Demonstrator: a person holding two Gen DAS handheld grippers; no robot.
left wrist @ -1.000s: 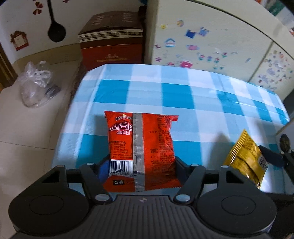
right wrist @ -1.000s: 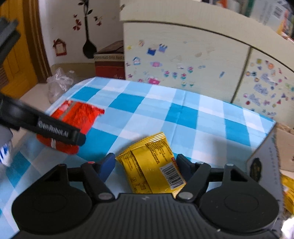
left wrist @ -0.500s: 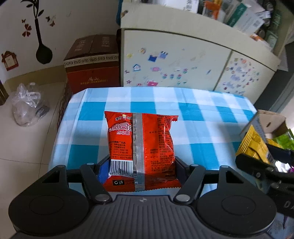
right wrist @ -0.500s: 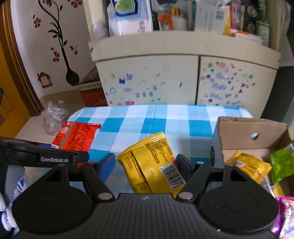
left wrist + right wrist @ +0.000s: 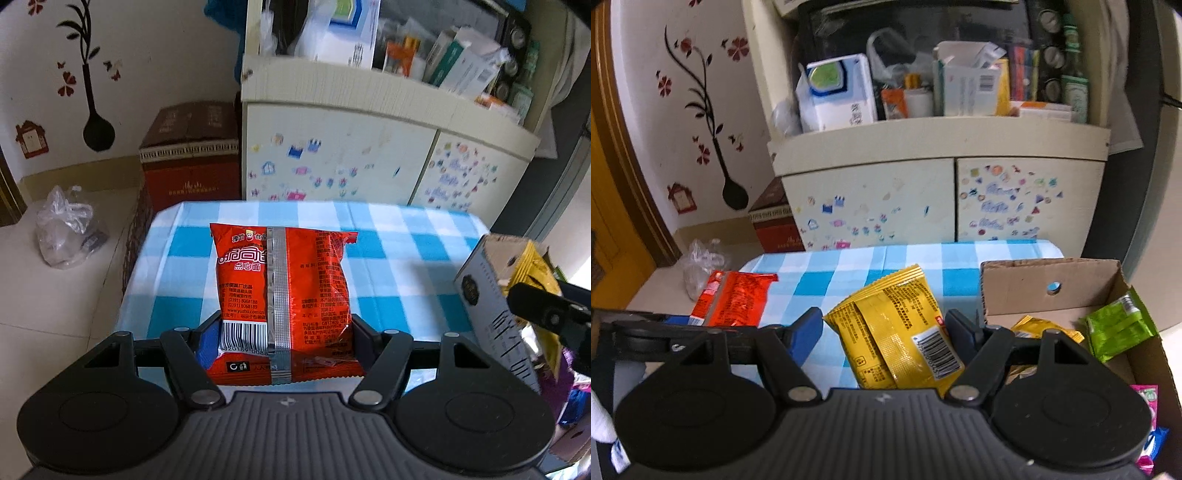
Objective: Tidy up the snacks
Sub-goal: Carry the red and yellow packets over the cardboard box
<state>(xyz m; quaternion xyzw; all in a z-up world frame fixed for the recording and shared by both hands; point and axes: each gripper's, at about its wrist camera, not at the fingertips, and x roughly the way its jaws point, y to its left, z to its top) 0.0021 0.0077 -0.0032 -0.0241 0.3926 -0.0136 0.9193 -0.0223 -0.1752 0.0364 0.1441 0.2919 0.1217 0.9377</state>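
- My left gripper [image 5: 282, 334] pinches the glossy red foil snack packet with a silver seam [image 5: 282, 295] by its lower end, above the near edge of the desk in its blue-and-white checked cloth [image 5: 388, 236].
- My right gripper [image 5: 886, 336] pinches the crinkled yellow foil snack packet [image 5: 894, 332] above the same desk, just left of the open brown cardboard box [image 5: 1049, 284].
- Inside that box I see a green packet [image 5: 1117, 325] and another yellow packet [image 5: 1043, 328].
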